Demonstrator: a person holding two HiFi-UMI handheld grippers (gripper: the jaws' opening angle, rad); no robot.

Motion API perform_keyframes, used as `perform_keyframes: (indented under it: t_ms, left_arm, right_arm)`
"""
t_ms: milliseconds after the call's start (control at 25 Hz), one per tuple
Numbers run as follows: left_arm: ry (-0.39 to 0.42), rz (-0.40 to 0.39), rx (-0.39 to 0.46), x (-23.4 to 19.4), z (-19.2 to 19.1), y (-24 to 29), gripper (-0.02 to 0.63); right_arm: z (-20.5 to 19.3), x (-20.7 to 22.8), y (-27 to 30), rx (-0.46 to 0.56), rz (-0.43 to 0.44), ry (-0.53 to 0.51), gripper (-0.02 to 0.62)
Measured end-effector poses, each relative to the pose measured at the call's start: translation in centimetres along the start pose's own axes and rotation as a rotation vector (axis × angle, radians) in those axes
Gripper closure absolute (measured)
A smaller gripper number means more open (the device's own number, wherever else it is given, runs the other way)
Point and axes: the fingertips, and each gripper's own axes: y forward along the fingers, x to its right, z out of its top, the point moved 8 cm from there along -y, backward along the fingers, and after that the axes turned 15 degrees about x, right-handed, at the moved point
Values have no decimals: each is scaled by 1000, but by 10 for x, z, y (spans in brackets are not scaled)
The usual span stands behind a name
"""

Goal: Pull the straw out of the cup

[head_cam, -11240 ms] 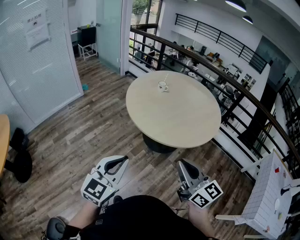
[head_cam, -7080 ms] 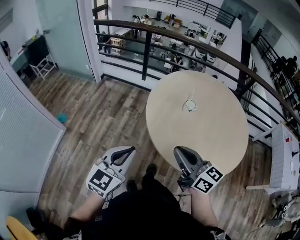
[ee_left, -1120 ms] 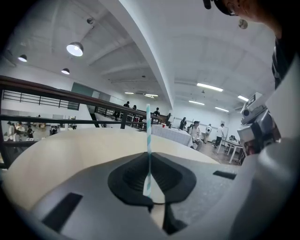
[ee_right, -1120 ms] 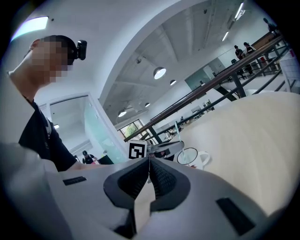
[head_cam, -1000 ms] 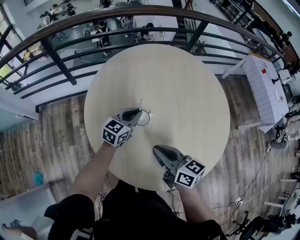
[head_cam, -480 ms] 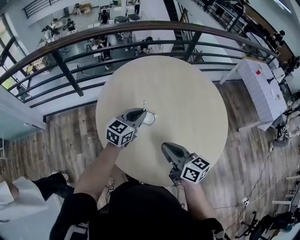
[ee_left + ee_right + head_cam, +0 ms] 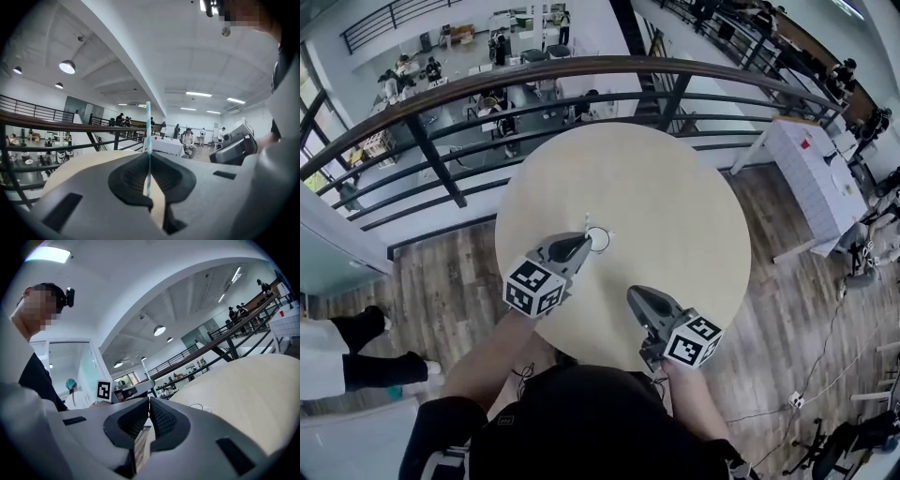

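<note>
**Straw in the grip.** L gripper point(image 7: 578, 246) is clamped on the straw point(image 7: 148, 136). In the left gripper view its jaws press tight vs. the thin white-and-teal striped tube, which stands upright btwn them. Most of the tube's length rises above the jaws, and a short end shows just below w/ the pale table point(image 7: 675, 187) behind it.

In the head view the cup point(image 7: 598, 240), a small round rim on the round table, sits just beyond the L gripper's tips and slightly to their right. Whether the straw's lower end is clear of that rim can't be told from there.

R gripper point(image 7: 639, 300) is held nearer the person, right of and behind the L gripper, over the table's near edge. Its jaws are together w/ nothing btwn them. In the right gripper view the cup lies ahead and to the right of the R gripper, and the straw stands ahead, a touch to the left. A dark railing point(image 7: 581, 70) curves past the table's far side.
</note>
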Motion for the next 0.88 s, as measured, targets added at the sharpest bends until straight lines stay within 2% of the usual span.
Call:
perform_keyframes:
  t_ms: [160,360,640,880]
  left_arm:
    - [32,-13,3,21,16,-3,588]
    - [32,12,23,50,38,-5,588]
    - [47,31,67,104,60,3,588]
    - [52,64,95,133,67,4,588]
  right_arm:
    - [22,7,-25,35,-11,-32,572]
    - [53,26,-57,73,-30,-50,572]
    - [89,35,-93,105,22,-79,572]
    - [109,42,-115,115,52,-107,572]
